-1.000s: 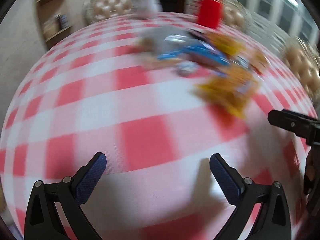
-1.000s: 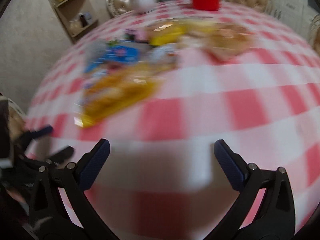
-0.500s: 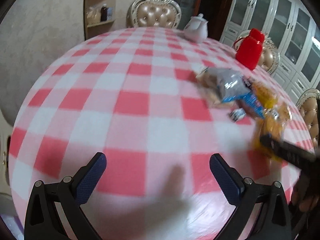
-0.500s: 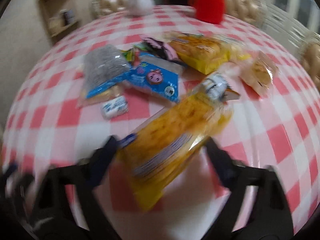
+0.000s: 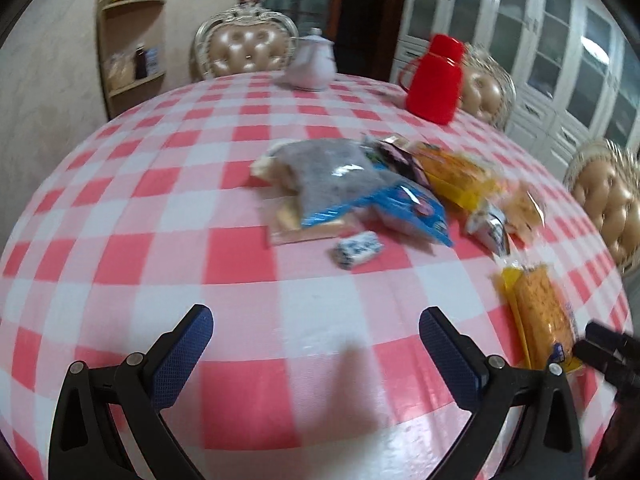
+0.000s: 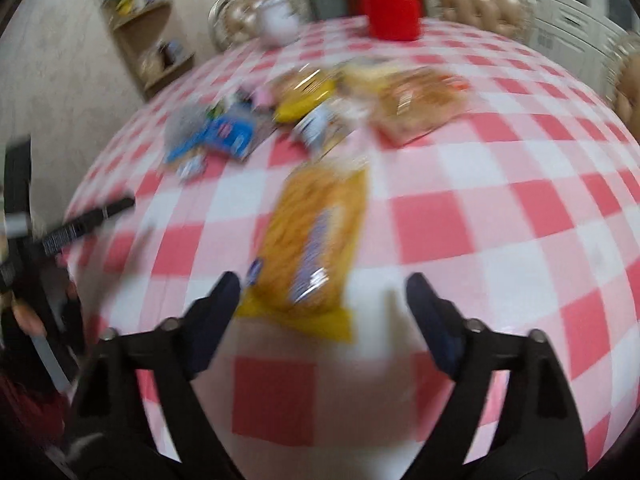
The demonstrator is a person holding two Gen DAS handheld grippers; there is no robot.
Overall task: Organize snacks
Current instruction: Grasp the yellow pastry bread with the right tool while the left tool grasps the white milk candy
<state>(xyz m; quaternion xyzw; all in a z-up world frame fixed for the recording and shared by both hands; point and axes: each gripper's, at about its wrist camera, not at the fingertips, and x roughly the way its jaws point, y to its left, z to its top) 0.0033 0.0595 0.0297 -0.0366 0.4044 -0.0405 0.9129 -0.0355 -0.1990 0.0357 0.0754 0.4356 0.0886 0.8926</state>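
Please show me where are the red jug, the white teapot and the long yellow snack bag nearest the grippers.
red jug (image 5: 435, 80): left wrist view, middle of its body.
white teapot (image 5: 311, 65): left wrist view, its round belly.
long yellow snack bag (image 6: 316, 240): right wrist view, centre of the pack.

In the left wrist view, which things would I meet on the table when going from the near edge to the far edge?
Left gripper → yellow snack bag → small blue-and-white packet → pile of snack bags → red jug → white teapot.
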